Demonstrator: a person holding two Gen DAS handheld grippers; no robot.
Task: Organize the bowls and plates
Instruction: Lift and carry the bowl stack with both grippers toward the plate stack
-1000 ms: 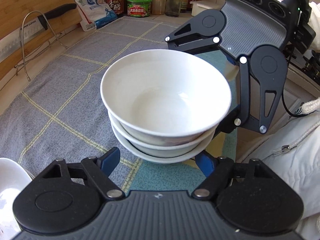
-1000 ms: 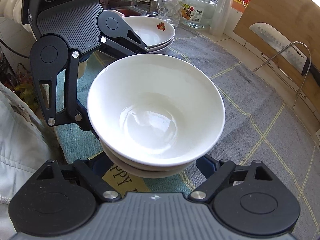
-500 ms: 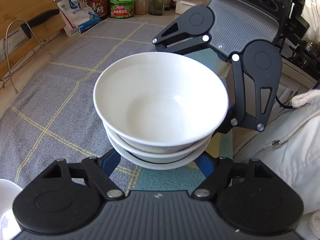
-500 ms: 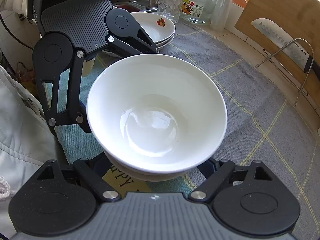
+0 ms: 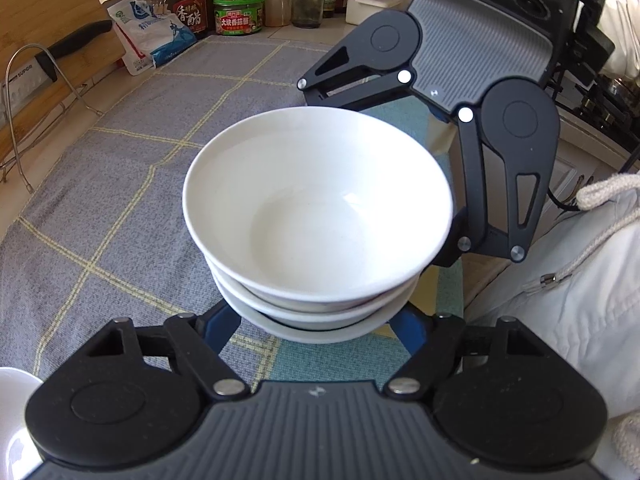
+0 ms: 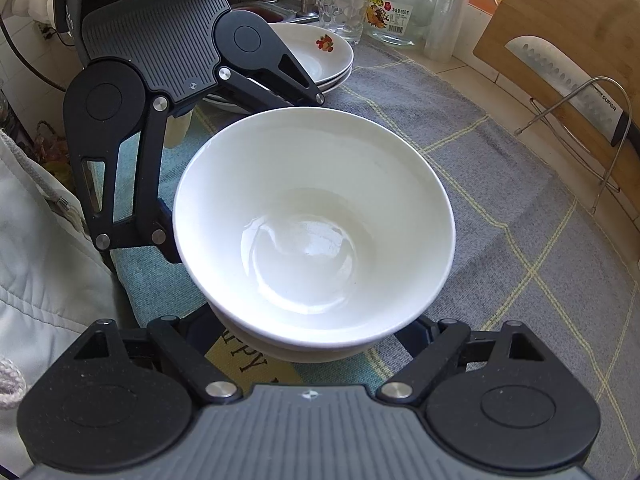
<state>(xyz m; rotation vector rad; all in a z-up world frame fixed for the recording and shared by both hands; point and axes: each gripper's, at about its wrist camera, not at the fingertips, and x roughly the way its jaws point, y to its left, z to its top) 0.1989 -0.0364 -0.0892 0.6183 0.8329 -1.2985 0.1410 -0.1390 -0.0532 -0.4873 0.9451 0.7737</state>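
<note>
A stack of three white bowls (image 5: 316, 216) fills the middle of both views (image 6: 312, 220), over a grey checked cloth (image 5: 120, 180). My left gripper (image 5: 316, 326) is shut on the stack low down. Its blue fingertips (image 5: 224, 326) go in under the bottom bowl's rim from either side. My right gripper (image 6: 312, 344) holds the same stack from the opposite side, its jaws standing wider. Its pads are hidden below the bowls. The two grippers face each other across the stack.
Stacked flower-print plates (image 6: 320, 52) sit behind the left gripper, with a glass (image 6: 340, 8) and jars beyond. A knife on a wire rack (image 6: 568, 80) leans on a wooden board. Bottles and a bag (image 5: 152, 36) line the cloth's far end. A person's white jacket (image 5: 560, 300) is close.
The left gripper's blue pads have drawn in a little under the stack, and its view has swung slightly. The bowls and the right gripper have kept their place.
</note>
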